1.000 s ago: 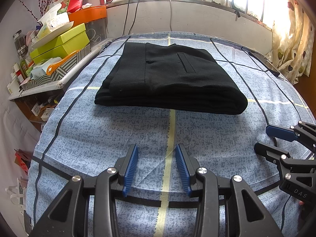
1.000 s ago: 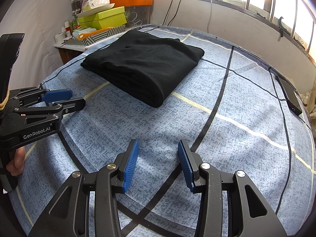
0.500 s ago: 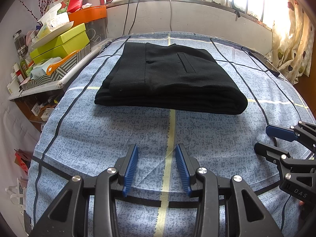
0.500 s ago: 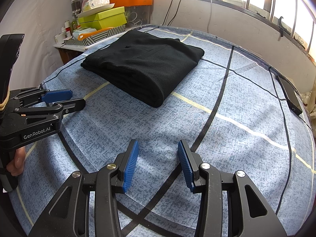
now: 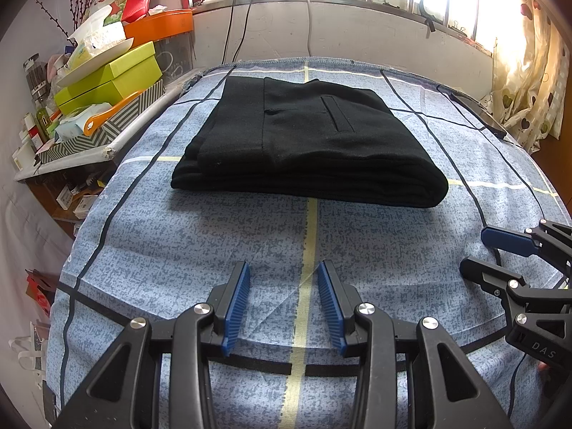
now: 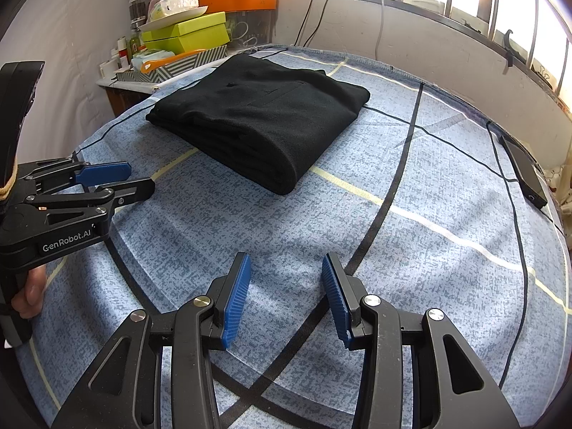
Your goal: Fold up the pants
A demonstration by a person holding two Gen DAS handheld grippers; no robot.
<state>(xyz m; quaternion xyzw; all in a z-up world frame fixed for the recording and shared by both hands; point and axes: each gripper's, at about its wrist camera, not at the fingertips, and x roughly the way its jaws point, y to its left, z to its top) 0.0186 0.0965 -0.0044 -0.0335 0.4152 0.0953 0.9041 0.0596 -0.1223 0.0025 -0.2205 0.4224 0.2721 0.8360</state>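
Black pants (image 5: 307,143) lie folded in a neat rectangle on the blue patterned bed cover (image 5: 214,243), back pocket facing up. They also show in the right wrist view (image 6: 261,118). My left gripper (image 5: 282,268) is open and empty, well short of the near edge of the pants. It also shows in the right wrist view (image 6: 132,178). My right gripper (image 6: 284,259) is open and empty, to the right of the pants and apart from them. It also shows in the left wrist view (image 5: 475,250).
A cluttered side table with green boxes (image 5: 111,82) and an orange box (image 5: 157,26) stands left of the bed. A dark phone (image 6: 523,171) with a cable lies at the bed's right edge. A wall and window run behind.
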